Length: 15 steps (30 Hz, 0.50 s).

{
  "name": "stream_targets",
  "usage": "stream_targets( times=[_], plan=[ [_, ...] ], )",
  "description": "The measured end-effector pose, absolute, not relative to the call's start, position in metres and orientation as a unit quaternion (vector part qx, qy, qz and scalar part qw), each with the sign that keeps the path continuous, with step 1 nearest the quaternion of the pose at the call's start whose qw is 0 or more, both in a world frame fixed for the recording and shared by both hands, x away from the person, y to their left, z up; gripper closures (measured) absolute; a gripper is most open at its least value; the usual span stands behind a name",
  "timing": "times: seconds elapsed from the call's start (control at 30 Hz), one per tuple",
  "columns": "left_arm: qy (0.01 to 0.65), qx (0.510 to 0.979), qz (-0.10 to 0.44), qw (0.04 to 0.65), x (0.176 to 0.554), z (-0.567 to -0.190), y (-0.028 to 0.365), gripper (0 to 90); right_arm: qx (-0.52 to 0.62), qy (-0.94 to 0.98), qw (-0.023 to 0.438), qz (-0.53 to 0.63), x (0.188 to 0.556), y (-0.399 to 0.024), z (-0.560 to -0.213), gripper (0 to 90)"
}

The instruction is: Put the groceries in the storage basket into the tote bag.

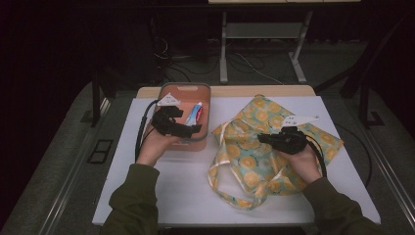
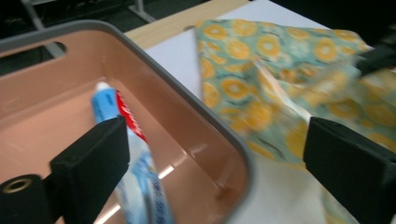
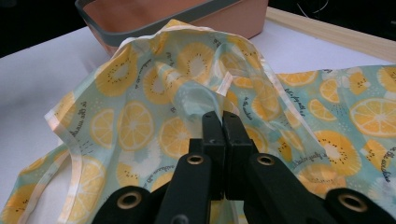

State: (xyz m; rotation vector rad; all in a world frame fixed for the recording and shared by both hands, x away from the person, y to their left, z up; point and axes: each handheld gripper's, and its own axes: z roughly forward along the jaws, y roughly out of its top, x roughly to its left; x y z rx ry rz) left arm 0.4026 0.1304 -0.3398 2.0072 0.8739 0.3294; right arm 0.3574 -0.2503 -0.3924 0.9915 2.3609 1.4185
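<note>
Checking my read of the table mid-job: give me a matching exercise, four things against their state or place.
1 toothpaste tube
2 bag
3 left gripper
4 right gripper

a jaws wide apart over the bin
b lying inside the pink bin
c shut on a fold of fabric
d crumpled on the table right of the bin

Pairs: 1-b, 2-d, 3-a, 4-c

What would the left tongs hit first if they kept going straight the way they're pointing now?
Probably the grey rim of the pink bin, which runs between the open left tongs. One jaw is over the toothpaste tube inside, the other over the lemon-print bag. Depth is unclear.
</note>
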Motion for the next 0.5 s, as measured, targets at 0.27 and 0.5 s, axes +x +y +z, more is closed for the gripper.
stream_targets(
  times=[0.27,0.5],
  plan=[
    [0.371,0.817,0.150,0.414,0.445,-0.349,0.121,17.8,0.336,0.800,0.106,0.486,0.357,-0.253,-0.391,89.3],
    [0.389,0.829,0.151,0.373,0.476,-0.370,0.117,23.9,0.337,0.798,0.104,0.488,0.357,-0.254,-0.391,89.3]
  ],
)
